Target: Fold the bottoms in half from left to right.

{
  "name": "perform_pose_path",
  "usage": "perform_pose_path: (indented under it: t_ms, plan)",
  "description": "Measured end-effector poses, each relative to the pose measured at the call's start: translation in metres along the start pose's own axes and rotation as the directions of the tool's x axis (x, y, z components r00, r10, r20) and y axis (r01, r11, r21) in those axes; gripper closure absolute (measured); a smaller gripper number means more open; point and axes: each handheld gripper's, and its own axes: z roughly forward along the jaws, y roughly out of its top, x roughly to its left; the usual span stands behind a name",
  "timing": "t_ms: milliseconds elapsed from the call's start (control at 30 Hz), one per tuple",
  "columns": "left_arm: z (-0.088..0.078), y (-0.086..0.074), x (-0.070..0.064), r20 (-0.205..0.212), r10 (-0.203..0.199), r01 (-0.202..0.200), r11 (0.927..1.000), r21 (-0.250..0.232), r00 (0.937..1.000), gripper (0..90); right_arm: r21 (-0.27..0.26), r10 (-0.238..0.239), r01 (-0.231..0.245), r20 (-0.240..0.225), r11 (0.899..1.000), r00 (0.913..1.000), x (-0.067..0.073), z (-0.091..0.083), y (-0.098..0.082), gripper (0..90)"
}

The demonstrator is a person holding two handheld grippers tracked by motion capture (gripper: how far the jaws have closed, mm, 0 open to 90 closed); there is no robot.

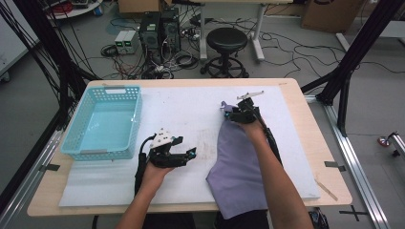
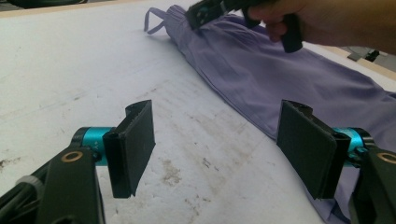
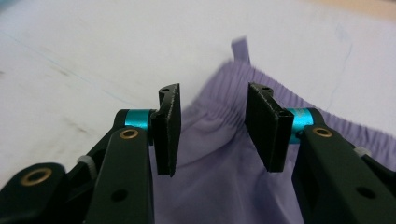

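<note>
A purple garment (image 1: 239,162) lies on the white mat, running from mid-table to past the near edge. Its gathered elastic waistband (image 3: 261,100) is at the far end, with a small loop (image 3: 240,49) sticking out. My right gripper (image 1: 234,114) hovers over that waistband, jaws open, cloth showing in the gap (image 3: 212,133) between them. My left gripper (image 1: 191,153) is open over bare mat to the left of the garment (image 2: 280,79), nothing between its pads (image 2: 135,144). The other hand and its gripper (image 2: 243,9) show at the far end of the cloth.
A light blue plastic basket (image 1: 102,121) sits empty at the table's left. The white mat (image 1: 181,109) covers most of the wooden table (image 1: 329,167) and has dirty smudges near the middle. Black frame posts stand at both sides; a stool and cables lie beyond.
</note>
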Motion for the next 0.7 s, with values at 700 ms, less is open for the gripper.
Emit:
perform_pose_path:
  t_ms: [700]
  plan:
    - [-0.005,-0.003,0.006,-0.004,-0.025,0.025,0.9996,-0.014,0.9997,28.1,0.007,0.059,-0.06,0.085,0.998,0.9946,-0.052,-0.045,-0.02,66.4]
